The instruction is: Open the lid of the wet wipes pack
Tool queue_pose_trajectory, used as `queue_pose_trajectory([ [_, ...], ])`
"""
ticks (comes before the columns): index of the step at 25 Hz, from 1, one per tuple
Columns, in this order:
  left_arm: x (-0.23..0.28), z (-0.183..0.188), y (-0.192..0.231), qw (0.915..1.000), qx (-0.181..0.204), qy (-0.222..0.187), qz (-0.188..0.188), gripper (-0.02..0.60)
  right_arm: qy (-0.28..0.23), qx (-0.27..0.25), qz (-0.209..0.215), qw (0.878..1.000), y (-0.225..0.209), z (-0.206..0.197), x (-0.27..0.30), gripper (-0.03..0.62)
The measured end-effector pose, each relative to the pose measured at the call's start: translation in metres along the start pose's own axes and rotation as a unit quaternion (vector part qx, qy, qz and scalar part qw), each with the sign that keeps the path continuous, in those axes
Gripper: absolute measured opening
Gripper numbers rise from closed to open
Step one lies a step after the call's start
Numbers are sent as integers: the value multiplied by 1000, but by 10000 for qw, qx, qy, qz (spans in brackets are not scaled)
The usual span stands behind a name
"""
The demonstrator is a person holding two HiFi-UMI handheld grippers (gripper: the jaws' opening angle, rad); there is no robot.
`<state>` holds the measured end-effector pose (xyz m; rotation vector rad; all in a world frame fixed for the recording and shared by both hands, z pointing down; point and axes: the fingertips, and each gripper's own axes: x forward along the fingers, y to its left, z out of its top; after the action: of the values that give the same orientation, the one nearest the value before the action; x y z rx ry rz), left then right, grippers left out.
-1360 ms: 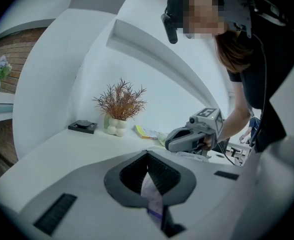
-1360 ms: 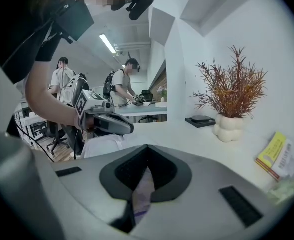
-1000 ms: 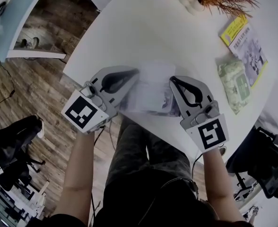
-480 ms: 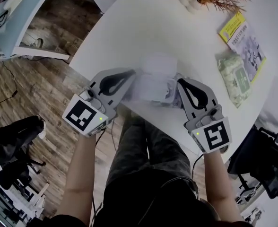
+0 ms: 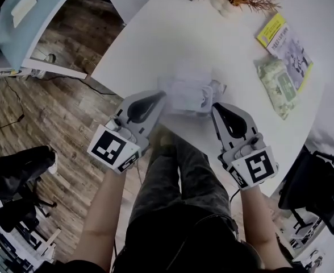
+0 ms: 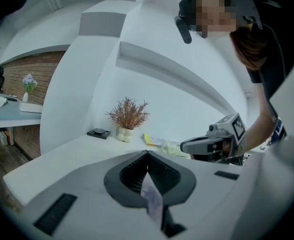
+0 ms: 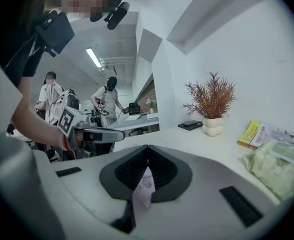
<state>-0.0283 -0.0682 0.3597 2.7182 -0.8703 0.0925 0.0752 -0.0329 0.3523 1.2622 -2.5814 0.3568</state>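
Both grippers are clamped on the wet wipes pack (image 5: pixel 185 92), one at each end: the left gripper (image 5: pixel 160 97) nips its left edge and the right gripper (image 5: pixel 214 107) its right edge. Each gripper view shows a thin fold of pale wrapper (image 6: pixel 152 200) pinched between jaws that meet. The pack sits at the near edge of the white table (image 5: pixel 172 33); whether it rests there or hangs clear I cannot tell. Gripping both ends probably steadies the soft pack before the lid is worked. The lid itself is hard to find, as the pack washes out to white in the head view. A green soft pack (image 5: pixel 278 87) and a yellow booklet (image 5: pixel 282 38) lie well apart on the right
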Motion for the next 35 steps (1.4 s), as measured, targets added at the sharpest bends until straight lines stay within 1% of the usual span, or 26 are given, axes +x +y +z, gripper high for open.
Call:
queue_pose_trajectory([
  [6, -11, 0, -22, 9998, -146, -141, 58, 12, -105, 23, -5, 9999, 26, -1, -16, 20],
  [9, -18, 5, -38, 9996, -159, -207, -51, 12, -172, 49, 16, 9998, 37, 0, -24, 20],
  [14, -29, 14, -64, 9992, -21, -292, -280, 12, -289, 0, 66, 9996, 56, 9, -37, 20],
  [21, -45, 23, -86, 9987, -117, -339, -368, 12, -464, -73, 134, 9988, 78, 31, -53, 20],
  [28, -52, 30, -103, 9984, -196, -409, -340, 12, -470, -182, 330, 9982, 91, 38, -63, 20],
  [32, -55, 35, -110, 9981, -291, -497, -207, 12, -474, -272, 505, 9972, 98, 44, -69, 20],
  [35, -59, 37, -116, 9975, -428, -555, -64, 12, -458, -226, 590, 9970, 100, 47, -76, 20],
])
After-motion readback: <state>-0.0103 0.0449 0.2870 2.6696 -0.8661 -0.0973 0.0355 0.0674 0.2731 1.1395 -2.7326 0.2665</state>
